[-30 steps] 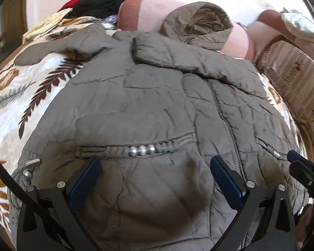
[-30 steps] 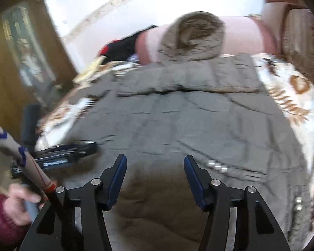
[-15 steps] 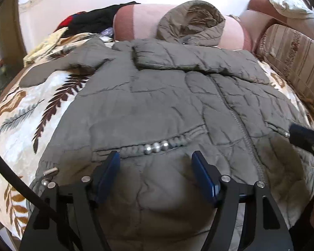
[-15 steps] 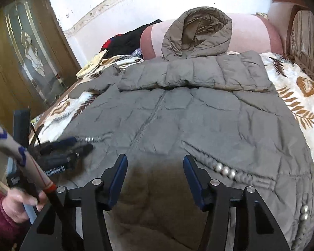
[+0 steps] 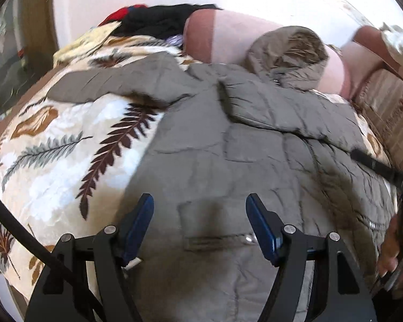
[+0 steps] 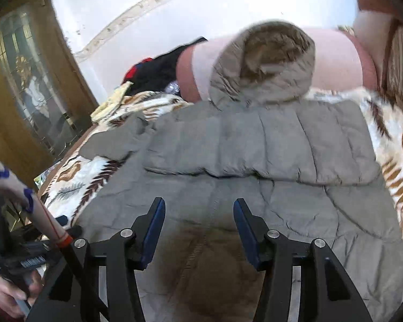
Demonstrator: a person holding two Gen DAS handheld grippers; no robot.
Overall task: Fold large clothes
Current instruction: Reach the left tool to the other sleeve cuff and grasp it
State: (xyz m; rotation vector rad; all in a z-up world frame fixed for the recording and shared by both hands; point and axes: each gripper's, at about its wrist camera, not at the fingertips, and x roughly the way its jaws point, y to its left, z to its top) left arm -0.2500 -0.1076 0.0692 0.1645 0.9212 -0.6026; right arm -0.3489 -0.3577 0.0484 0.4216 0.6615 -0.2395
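Observation:
A large olive quilted hooded jacket lies front up on the bed, also in the right wrist view. Its hood rests against a pink bolster. One sleeve is folded across the chest; the other sleeve stretches left over the blanket. My left gripper is open and empty, just above the jacket's lower left part near a pocket. My right gripper is open and empty above the zipper line at the jacket's middle.
A feather-patterned blanket covers the bed. A pink bolster and a pile of dark clothes lie at the head. A striped sofa back is at the right, a wooden glass door at the left.
Both grippers have moved forward over the jacket toward the hood. The left one shifted left toward the jacket's edge. Both stay open and empty.

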